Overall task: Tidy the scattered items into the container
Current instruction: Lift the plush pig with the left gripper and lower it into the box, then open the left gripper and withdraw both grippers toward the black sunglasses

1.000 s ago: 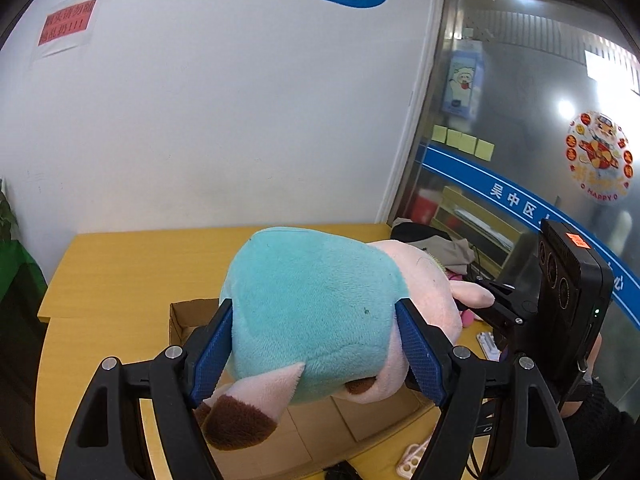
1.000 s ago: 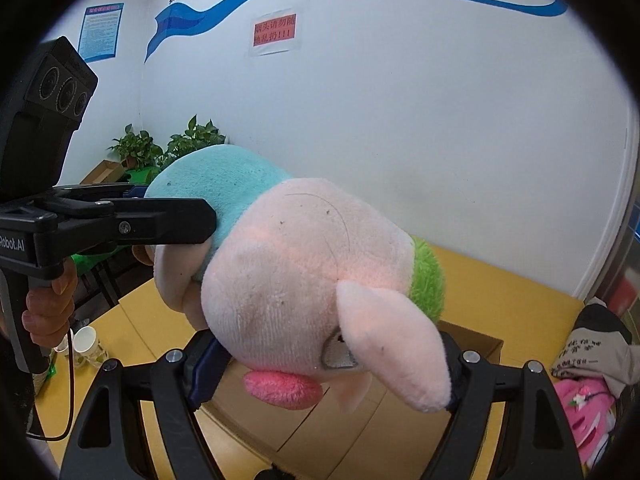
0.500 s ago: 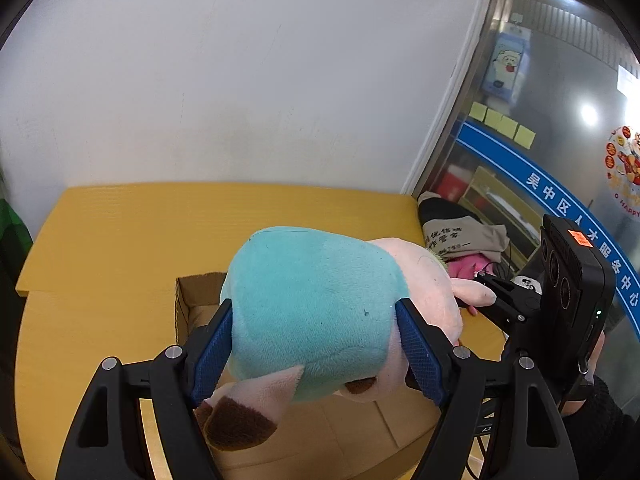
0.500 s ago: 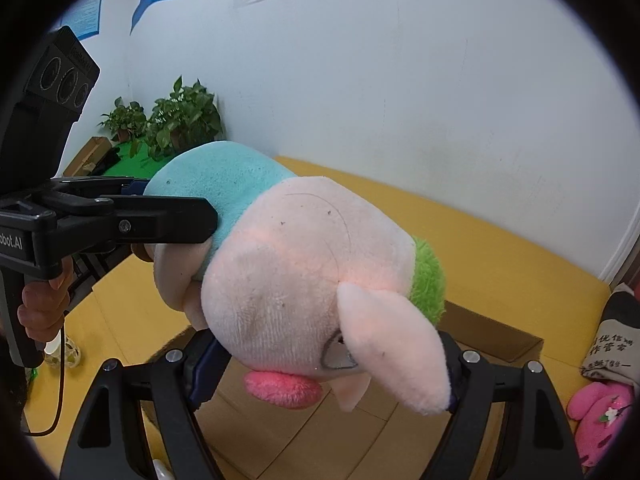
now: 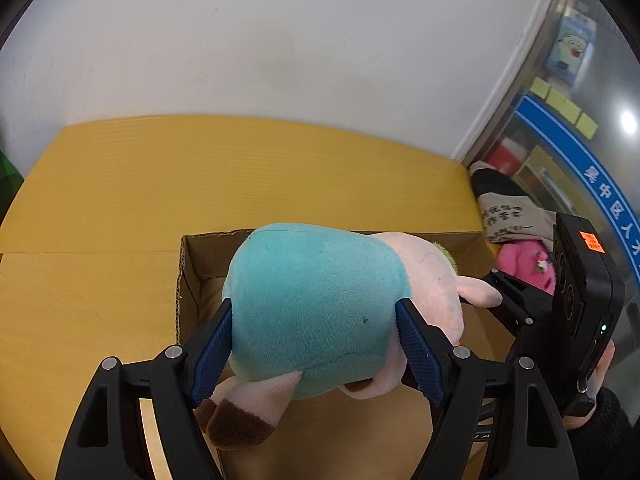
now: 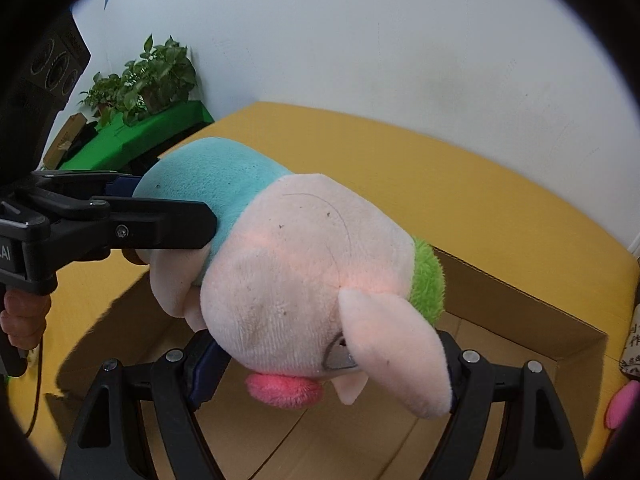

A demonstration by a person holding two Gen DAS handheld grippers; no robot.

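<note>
Both fisheye views were bright and evenly lit, with black vignetting and strong bending at the rims. A white glare spot sat on the reflective glass partition (image 5: 592,92). The open brown cardboard box (image 6: 520,304) held a soft shadow, perhaps from overhead light.

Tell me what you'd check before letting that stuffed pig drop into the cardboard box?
1. Left gripper clamps the stuffed pig on its teal body: ok.
2. Right gripper clamps its pink head: ok.
3. Pig hangs over the open cardboard box: ok.
4. Box floor under the pig bare: ok where visible; directly beneath, cannot tell.
5. Pig low enough to release gently: cannot tell.
</note>
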